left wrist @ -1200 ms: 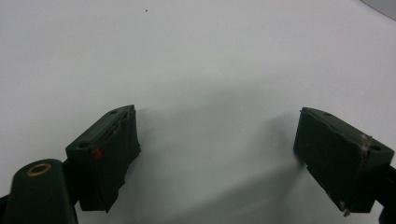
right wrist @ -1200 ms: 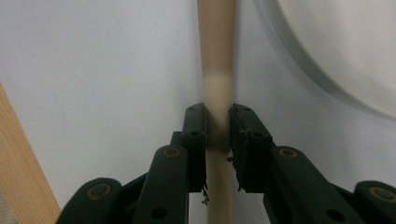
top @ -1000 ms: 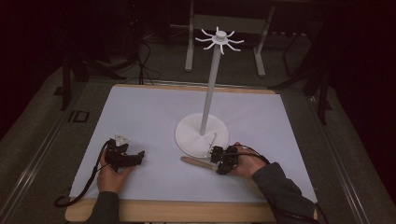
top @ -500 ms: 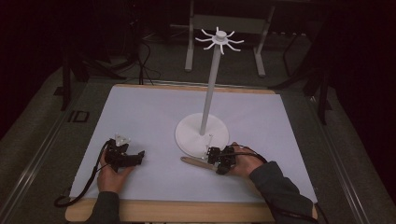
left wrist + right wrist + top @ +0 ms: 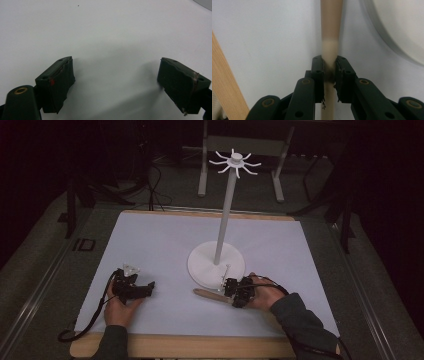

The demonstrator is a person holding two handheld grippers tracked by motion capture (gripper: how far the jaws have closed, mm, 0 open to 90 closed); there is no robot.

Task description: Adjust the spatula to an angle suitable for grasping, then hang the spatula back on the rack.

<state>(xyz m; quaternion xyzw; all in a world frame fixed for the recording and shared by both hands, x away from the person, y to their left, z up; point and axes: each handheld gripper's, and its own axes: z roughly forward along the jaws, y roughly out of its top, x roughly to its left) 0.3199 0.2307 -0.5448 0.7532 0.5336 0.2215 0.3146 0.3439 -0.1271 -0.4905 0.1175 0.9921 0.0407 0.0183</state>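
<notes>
A wooden utensil [image 5: 206, 294] lies flat on the white mat, just in front of the round base [image 5: 202, 265] of a white hook stand. My right gripper [image 5: 229, 291] is shut on its handle; in the right gripper view the two pads [image 5: 317, 65] press the pale wooden handle [image 5: 331, 27] from both sides, with the stand's base [image 5: 402, 32] at the right. My left gripper [image 5: 150, 287] rests on the mat at the left, held in a hand. Its jaws [image 5: 116, 70] stand wide open over bare mat with nothing between them.
The stand's thin pole rises to a ring of hooks [image 5: 235, 162] above the table's middle. The white mat [image 5: 160, 240] covers most of the table, and a wooden front edge [image 5: 190, 347] runs below it. A cable [image 5: 82, 327] trails from the left gripper.
</notes>
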